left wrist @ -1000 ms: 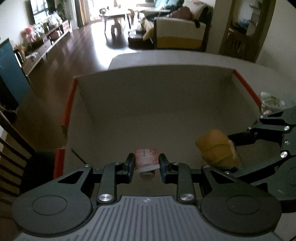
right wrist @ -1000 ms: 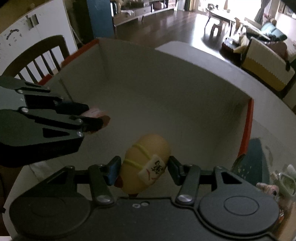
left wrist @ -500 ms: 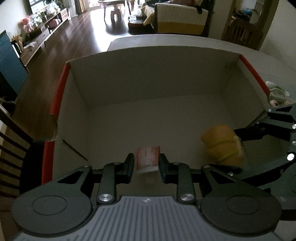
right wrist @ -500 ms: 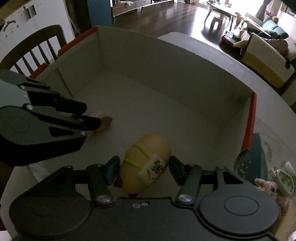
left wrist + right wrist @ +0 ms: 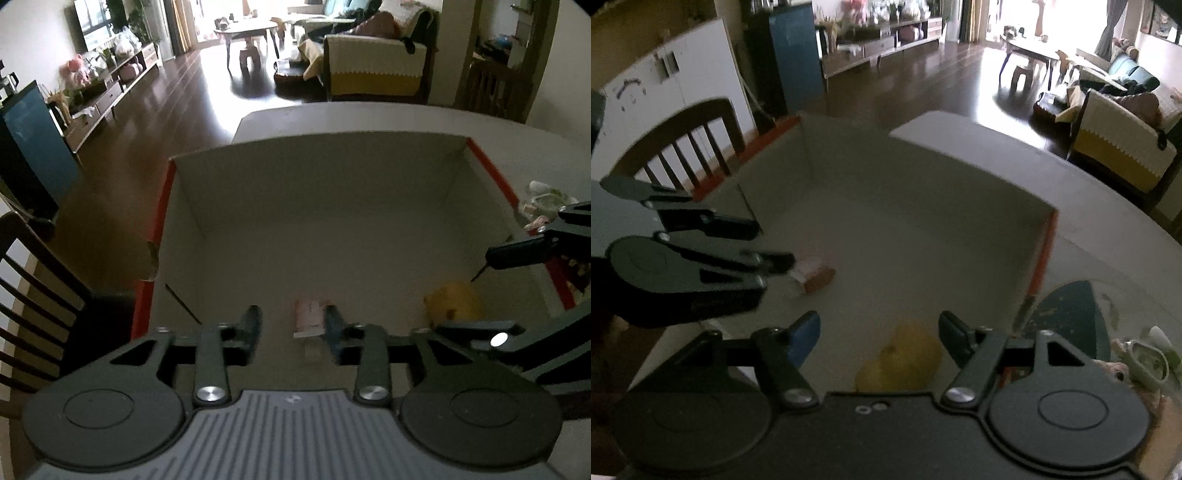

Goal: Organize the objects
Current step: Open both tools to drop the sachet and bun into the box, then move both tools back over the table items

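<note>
A white cardboard box (image 5: pixel 332 177) with red outer edges lies open before both grippers. Inside it, a small pink-red packet (image 5: pixel 309 318) lies on the floor, just beside the right finger of my left gripper (image 5: pixel 293 325), which is open and holds nothing. The packet (image 5: pixel 812 275) also shows in the right wrist view, by the left gripper's tips. Near the box's right wall (image 5: pixel 1030 236) rests a yellow plush toy (image 5: pixel 905 358), loose under my right gripper (image 5: pixel 879 334). That gripper's fingers are spread wide and apart from the toy (image 5: pixel 454 299).
A dark wooden chair (image 5: pixel 690 140) stands at the box's left side. On the grey table (image 5: pixel 1108 240) right of the box lie a dark teal object (image 5: pixel 1067 317) and small cluttered items (image 5: pixel 1145 362). Beyond the table is a living room floor.
Both grippers have opened and drawn back. The packet left the left gripper and the yellow toy left the right gripper; both now lie on the box floor.
</note>
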A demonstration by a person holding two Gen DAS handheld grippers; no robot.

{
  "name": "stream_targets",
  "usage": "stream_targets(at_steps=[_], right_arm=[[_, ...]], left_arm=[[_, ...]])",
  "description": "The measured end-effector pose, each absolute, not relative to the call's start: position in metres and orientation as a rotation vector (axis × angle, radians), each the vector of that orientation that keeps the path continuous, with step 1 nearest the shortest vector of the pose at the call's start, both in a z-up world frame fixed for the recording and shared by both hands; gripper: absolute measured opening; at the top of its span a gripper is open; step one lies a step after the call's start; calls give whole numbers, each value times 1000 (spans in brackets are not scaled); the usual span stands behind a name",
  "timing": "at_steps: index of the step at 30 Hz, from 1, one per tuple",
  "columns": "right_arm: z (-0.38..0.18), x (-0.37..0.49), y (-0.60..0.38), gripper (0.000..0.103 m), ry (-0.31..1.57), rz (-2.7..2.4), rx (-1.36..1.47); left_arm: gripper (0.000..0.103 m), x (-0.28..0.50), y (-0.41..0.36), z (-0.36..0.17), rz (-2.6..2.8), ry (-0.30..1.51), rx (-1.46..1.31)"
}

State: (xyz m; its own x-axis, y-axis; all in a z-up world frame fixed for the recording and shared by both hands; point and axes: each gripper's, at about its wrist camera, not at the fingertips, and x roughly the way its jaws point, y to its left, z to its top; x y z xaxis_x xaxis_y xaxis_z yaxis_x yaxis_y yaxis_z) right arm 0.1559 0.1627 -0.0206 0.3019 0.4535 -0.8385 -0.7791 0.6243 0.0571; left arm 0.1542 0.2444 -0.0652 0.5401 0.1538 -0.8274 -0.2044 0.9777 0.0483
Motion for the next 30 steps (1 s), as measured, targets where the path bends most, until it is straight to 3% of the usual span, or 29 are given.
stream_targets(at_steps=[1, 2, 14, 17, 22, 30], right_arm=[[-16, 158, 158, 72, 945, 849, -384], [-11, 162, 153, 72, 932, 854, -366], [31, 153, 67, 81, 817, 878, -196], [36, 148, 47, 82, 790, 877, -176], [37, 146, 6, 82, 783, 821, -105], [23, 135, -55, 82, 708, 776, -240]], left_arm=[[65, 151, 242, -61, 214, 962, -55], [66, 150, 240, -57, 213, 947, -51], [66, 132, 198, -19, 211, 843, -41], [72, 126, 182, -10, 203, 817, -54], [73, 123, 150, 0, 182, 781, -82], [74, 125, 88, 0, 119, 770, -124]])
